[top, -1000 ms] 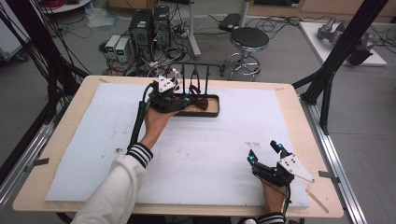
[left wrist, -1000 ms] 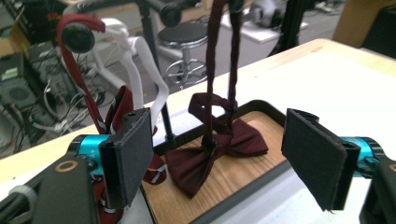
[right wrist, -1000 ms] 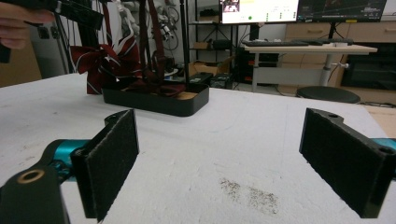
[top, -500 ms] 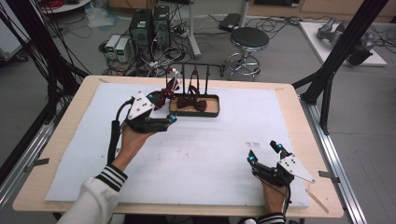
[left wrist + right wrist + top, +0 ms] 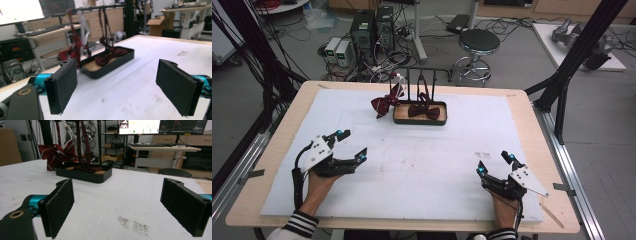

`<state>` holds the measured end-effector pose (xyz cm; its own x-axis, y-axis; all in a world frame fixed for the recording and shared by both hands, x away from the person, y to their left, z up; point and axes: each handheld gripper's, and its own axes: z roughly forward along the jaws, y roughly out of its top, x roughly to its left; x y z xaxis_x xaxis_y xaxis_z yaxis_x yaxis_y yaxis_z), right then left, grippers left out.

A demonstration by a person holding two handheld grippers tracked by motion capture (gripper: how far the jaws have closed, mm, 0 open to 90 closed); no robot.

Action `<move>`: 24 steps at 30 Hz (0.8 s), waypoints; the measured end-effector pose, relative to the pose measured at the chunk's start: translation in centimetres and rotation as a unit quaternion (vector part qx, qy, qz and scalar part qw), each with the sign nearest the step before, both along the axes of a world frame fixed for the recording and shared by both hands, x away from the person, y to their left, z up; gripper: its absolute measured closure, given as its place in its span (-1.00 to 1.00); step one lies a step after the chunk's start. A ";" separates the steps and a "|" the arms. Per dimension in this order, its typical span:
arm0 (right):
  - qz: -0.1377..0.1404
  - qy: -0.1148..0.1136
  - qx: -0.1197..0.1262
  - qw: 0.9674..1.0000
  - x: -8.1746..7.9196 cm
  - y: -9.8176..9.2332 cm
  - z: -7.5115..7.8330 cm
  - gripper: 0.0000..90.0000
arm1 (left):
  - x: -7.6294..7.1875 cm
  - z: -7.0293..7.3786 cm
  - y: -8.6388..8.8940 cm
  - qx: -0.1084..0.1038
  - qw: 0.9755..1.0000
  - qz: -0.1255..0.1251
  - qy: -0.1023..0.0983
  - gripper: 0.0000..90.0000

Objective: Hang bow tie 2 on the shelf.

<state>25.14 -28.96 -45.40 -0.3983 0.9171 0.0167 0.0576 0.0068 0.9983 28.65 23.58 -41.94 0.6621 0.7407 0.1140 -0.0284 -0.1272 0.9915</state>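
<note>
High view: your left gripper [image 5: 353, 144] sits at the lower left and your right gripper [image 5: 494, 162] at the lower right, both well apart from the work. The striped bow tie [image 5: 384, 104] hangs off the rack [image 5: 419, 75] at upper centre, beside the tray [image 5: 419, 121]. A dark bow tie [image 5: 427, 111] lies in that tray. The hanging looks done, so rest both hands low and level, and keep the cables off the rack.

Left gripper view: the left gripper [image 5: 117, 85] jaws have just been opening and stand spread wide, with nothing between them and bare table [image 5: 140, 82] beyond. The striped bow tie [image 5: 73, 50] dangles at upper left, blurred.

Right gripper view: the right gripper [image 5: 120, 202] jaws are also spread wide, holding nothing. The tray [image 5: 82, 176] and striped bow tie [image 5: 56, 155] sit at upper left.
</note>
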 end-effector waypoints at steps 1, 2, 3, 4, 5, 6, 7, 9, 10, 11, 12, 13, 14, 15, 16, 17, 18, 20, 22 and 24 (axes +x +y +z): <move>0.000 -0.001 0.001 1.000 0.0 0.0 0.0 -0.76 | -0.3 -0.5 0.4 -0.008 1.000 0.004 -0.001 -0.61; 0.000 -0.001 0.002 1.000 0.0 0.0 0.0 -0.76 | -0.6 -0.9 0.8 -0.012 1.000 0.003 0.000 -0.61; 0.000 -0.001 0.002 1.000 0.0 0.0 0.0 -0.76 | -0.8 -1.2 1.2 -0.016 1.000 0.008 0.000 -0.61; 0.000 -0.001 0.001 1.000 0.0 0.0 0.0 -0.76 | -1.0 -1.6 1.5 -0.020 1.000 0.009 -0.002 -0.61; 0.001 -0.001 0.000 1.000 0.0 0.0 0.0 -0.76 | -1.1 -1.9 1.8 -0.026 1.000 0.007 0.000 -0.61; 0.001 -0.002 -0.001 1.000 0.0 0.0 0.0 -0.76 | -1.2 -2.2 2.0 -0.027 1.000 0.008 0.003 -0.61; 0.001 -0.002 -0.002 1.000 0.0 0.0 0.0 -0.76 | -1.3 -2.6 2.2 -0.033 0.999 0.007 0.004 -0.63; 0.000 -0.001 -0.001 1.000 0.0 0.0 0.0 -0.76 | -1.4 -3.2 2.7 -0.046 0.999 0.010 0.005 -0.66; 0.000 -0.003 -0.002 1.000 0.0 0.0 0.0 -0.76 | -1.5 -3.4 2.9 -0.051 0.999 0.012 0.005 -0.67; 0.000 -0.005 -0.003 1.000 0.0 0.0 0.0 -0.76 | -1.5 -3.4 3.1 -0.058 0.998 0.015 0.003 -0.68; 0.001 -0.004 -0.001 1.000 0.0 0.0 0.0 -0.76 | -1.5 -3.3 3.1 -0.058 0.998 0.018 0.002 -0.68; 0.001 -0.003 0.000 1.000 -0.1 0.0 0.0 -0.76 | -1.5 -3.3 3.2 -0.059 0.998 0.020 0.002 -0.68; 0.000 -0.003 0.000 1.000 -0.1 0.0 0.0 -0.76 | -1.5 -3.4 3.4 -0.061 0.998 0.022 0.003 -0.68; 0.001 -0.005 -0.001 1.000 -0.1 0.0 0.0 -0.76 | -1.5 -3.5 3.5 -0.066 0.997 0.025 0.005 -0.68; 0.001 -0.005 -0.001 1.000 -0.1 0.0 0.0 -0.76 | -1.5 -3.5 3.5 -0.071 0.997 0.028 0.005 -0.68; 0.001 -0.008 -0.002 1.000 -0.1 0.0 0.0 -0.76 | -1.5 -3.5 3.5 -0.072 0.997 0.029 0.006 -0.68; 0.001 -0.007 0.000 1.000 -0.1 0.0 0.0 -0.76 | -1.5 -3.5 3.5 -0.071 0.997 0.031 0.006 -0.68; 0.001 -0.007 0.001 1.000 -0.1 0.0 0.0 -0.76 | -1.5 -3.5 3.4 -0.068 0.997 0.032 0.004 -0.68; 0.001 -0.007 0.002 1.000 -0.1 0.0 0.0 -0.76 | -1.5 -3.5 3.4 -0.068 0.997 0.035 0.005 -0.68; 0.001 -0.008 0.001 1.000 -0.2 0.0 0.0 -0.76 | -1.6 -3.5 3.4 -0.069 0.997 0.040 0.004 -0.68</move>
<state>24.97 -28.97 -45.44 -0.4006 0.9162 0.0123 0.0414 0.0047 0.9991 27.05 26.95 -45.46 0.6013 0.7990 0.0029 -0.0153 0.0079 0.9999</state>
